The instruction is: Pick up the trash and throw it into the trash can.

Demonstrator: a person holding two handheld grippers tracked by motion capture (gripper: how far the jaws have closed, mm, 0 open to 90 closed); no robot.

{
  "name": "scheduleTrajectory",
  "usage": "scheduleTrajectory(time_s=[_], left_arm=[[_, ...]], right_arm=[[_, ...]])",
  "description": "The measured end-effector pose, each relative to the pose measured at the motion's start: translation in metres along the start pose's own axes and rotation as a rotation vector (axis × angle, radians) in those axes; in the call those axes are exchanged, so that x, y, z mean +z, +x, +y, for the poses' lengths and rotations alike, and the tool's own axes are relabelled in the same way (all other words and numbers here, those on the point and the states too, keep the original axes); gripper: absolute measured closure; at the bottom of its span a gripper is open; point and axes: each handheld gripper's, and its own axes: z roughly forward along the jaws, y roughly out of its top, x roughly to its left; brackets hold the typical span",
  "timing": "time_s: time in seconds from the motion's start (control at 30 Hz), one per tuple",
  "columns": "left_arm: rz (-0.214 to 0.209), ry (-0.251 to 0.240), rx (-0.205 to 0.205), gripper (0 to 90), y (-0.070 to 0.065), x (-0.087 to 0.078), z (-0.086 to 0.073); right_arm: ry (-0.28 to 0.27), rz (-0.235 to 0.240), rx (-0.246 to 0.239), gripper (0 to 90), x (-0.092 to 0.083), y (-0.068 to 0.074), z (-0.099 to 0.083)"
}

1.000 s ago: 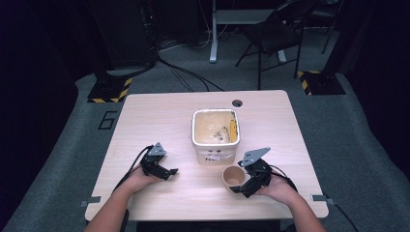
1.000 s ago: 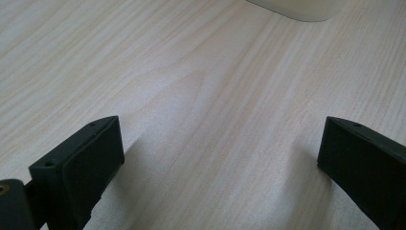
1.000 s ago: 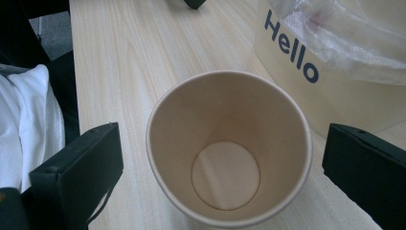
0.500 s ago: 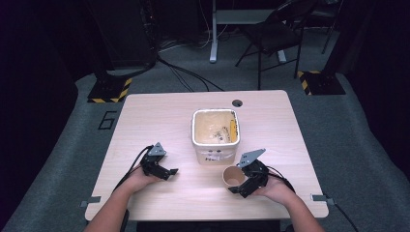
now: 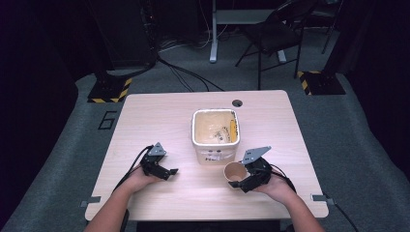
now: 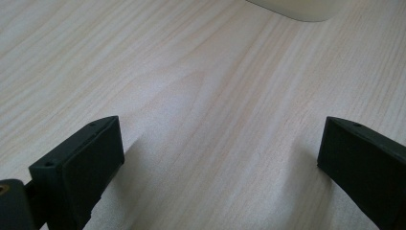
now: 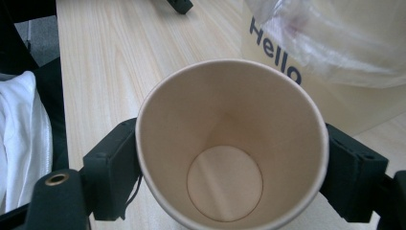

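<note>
Cup (image 5: 234,171) stands upright and empty on the counter (image 5: 164,116), at about five o'clock from the tub (image 5: 215,133) and just beside the tub's near wall. The right hand-held gripper (image 5: 238,182) has just been closing, with the cup between its jaws; in the right gripper view both pads press on the cup (image 7: 230,143) wall just below the rim, one at nine o'clock and one at three o'clock, so the cup is gripped. The printed tub (image 7: 306,72) wall, with its plastic liner folded over the top, rises close behind the cup at one o'clock in that view, leaving only a thin strip of wood between the two.

The left hand-held gripper (image 5: 164,171) rests at seven o'clock from the tub, well apart from the cup, its jaws wide open with nothing but bare wood between them in the left gripper view (image 6: 220,158). A curved corner of the tub (image 6: 297,7) shows at the top edge there, at twelve o'clock.

Room for moving: the counter is bare from nine o'clock round to twelve o'clock of the tub, out to the left edge and far edge, with a small round hole (image 5: 237,103) near the far edge. The strip at three o'clock of the tub is also bare. Both hands sit near the front edge, the right one closer to the near right corner.
</note>
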Motion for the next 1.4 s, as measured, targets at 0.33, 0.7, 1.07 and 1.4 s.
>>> scheduleTrajectory(time_s=[0.33,0.7,1.07,1.4], left_arm=[[0.0,0.0,0.0,1.9,0.0,0.0,0.0],[0.002,-0.002,0.0,1.9,0.0,0.0,0.0],[0.001,-0.002,-0.001,1.9,0.0,0.0,0.0],[0.0,0.0,0.002,1.8,0.0,0.0,0.0]], right_arm=[[-0.029,-0.02,-0.02,18.3,-0.014,0.003,0.006],[-0.065,-0.036,-0.005,18.3,-0.021,0.004,0.01],[-0.11,-0.029,0.03,18.4,-0.036,-0.004,0.032],[-0.122,-0.056,0.04,18.4,-0.052,-0.01,0.053]])
